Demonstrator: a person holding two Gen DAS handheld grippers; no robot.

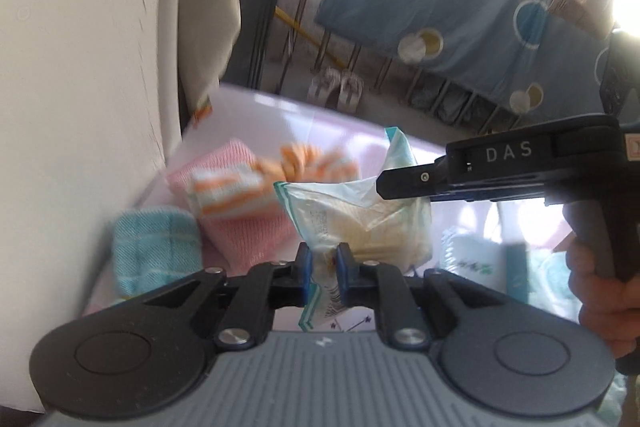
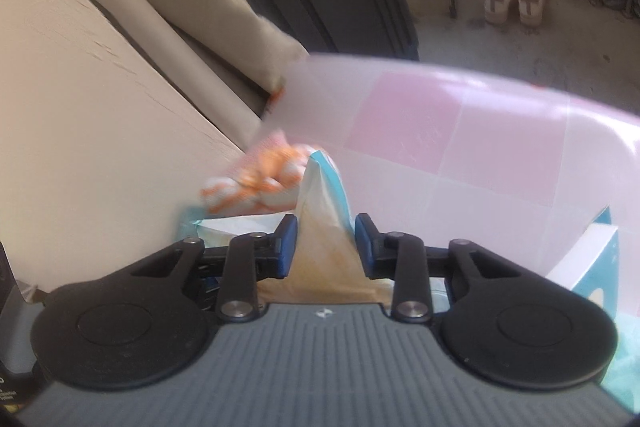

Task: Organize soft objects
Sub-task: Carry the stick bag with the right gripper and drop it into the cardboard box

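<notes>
Left gripper clamps the lower edge of the plastic pouch, thin crinkly film, light and floppy, likely slippery. The right gripper straddles its upper corner, jaws apart, not pinching. Best hold looks like the sealed edges. Beyond the pouch lie the striped cloth and pink knit, inside the pink bin.

Pink tabletop open ahead of my right side. To my left: cream wall, pink knitted cloth, orange-striped cloth, teal woven cloth block passage.
</notes>
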